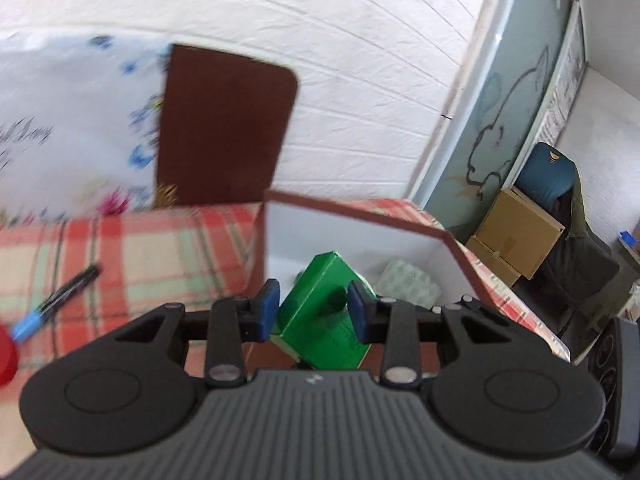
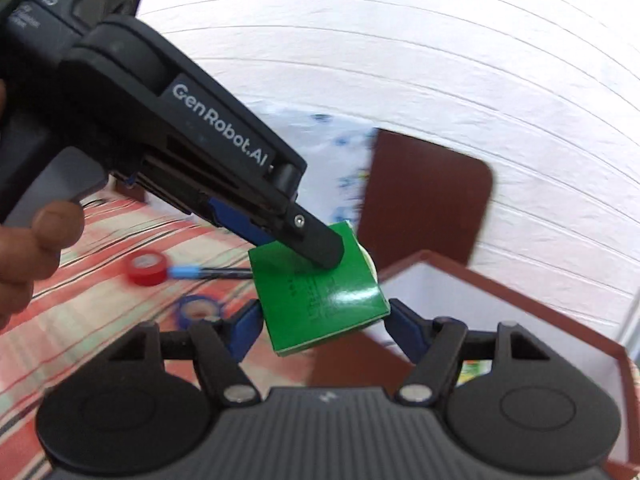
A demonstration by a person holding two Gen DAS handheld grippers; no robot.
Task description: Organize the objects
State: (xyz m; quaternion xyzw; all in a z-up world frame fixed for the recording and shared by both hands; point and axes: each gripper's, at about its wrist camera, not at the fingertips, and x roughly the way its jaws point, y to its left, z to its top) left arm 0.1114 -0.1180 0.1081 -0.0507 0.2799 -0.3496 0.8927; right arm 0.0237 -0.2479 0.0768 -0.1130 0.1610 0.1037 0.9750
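Green cardboard box (image 1: 320, 312) sits pinched between the left gripper (image 1: 313, 311) jaws above the open storage box (image 1: 360, 240); light, stiff, glossy.

Right view: right gripper (image 2: 323, 322) jaws bracket its lower edges (image 2: 320, 300), contact unclear; flat sides suit gripping.

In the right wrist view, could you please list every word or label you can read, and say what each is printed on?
"GenRobot.AI": on the side of the left gripper.
"DAS": partly cut off, on that gripper's handle, top left; smaller lines beneath are unreadable.
Green box: dark print, too blurred to read.
Red tape roll: label too blurred.
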